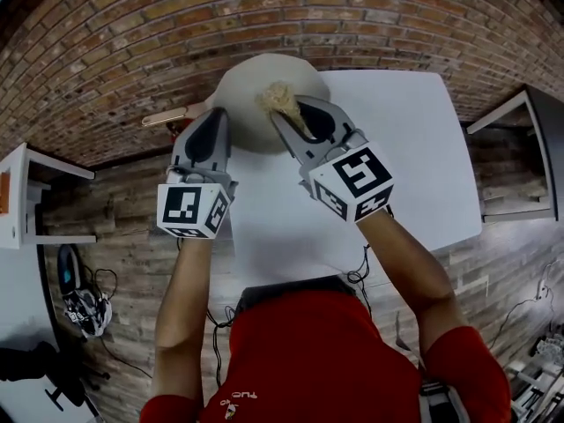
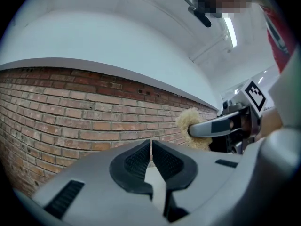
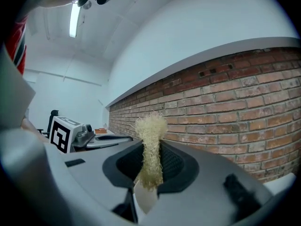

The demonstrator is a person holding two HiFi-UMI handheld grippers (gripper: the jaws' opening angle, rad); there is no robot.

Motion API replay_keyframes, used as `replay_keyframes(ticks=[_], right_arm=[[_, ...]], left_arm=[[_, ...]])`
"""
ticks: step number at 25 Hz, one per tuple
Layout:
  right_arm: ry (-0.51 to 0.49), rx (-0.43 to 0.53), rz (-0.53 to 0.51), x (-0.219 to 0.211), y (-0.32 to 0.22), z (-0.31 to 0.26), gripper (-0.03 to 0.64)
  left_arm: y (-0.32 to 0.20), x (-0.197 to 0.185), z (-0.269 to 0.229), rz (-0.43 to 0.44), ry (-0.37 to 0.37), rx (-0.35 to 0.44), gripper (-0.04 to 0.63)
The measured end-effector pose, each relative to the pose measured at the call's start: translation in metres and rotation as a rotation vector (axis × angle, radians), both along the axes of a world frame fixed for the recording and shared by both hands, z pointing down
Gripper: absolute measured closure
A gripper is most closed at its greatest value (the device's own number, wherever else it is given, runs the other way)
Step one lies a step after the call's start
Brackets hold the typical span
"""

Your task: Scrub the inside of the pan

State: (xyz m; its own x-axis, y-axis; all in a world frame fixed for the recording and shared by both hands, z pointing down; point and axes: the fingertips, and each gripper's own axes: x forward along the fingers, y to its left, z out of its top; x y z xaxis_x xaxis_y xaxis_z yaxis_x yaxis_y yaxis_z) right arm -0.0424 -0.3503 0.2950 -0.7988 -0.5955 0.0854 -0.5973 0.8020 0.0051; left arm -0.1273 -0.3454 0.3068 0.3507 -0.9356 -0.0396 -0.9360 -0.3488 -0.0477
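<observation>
A pale round pan [image 1: 251, 82] with a wooden handle [image 1: 167, 117] pointing left sits at the far edge of the white table [image 1: 397, 148]. My right gripper [image 1: 289, 113] is over the pan's middle, shut on a straw-coloured fibre scrubber [image 1: 280, 100]. The tuft stands up between that gripper's pads [image 3: 150, 140]. My left gripper [image 1: 214, 117] is at the pan's left rim near the handle, its jaws closed with nothing between them [image 2: 151, 147]. In the left gripper view the scrubber [image 2: 188, 122] shows at right. The pan is hidden in both gripper views.
A brick wall [image 1: 264, 7] runs just behind the table. A white side table [image 1: 22, 196] stands at the left and a dark shelf unit [image 1: 529, 139] at the right. Cables and gear [image 1: 84, 307] lie on the wood floor.
</observation>
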Motion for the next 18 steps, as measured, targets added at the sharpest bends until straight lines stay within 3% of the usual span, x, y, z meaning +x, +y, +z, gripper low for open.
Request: replay_keyframes(ticks=[8, 18], right_arm=[[0.097, -0.117, 0.073, -0.042, -0.053, 0.035, 0.529], [0.284, -0.402, 0.126, -0.069, -0.118, 0.115, 0.529]], left_arm=[[-0.051, -0.031, 0.021, 0.066, -0.018, -0.018, 0.571], [-0.092, -0.046, 0.061, 0.082, -0.019, -0.067, 0.571]])
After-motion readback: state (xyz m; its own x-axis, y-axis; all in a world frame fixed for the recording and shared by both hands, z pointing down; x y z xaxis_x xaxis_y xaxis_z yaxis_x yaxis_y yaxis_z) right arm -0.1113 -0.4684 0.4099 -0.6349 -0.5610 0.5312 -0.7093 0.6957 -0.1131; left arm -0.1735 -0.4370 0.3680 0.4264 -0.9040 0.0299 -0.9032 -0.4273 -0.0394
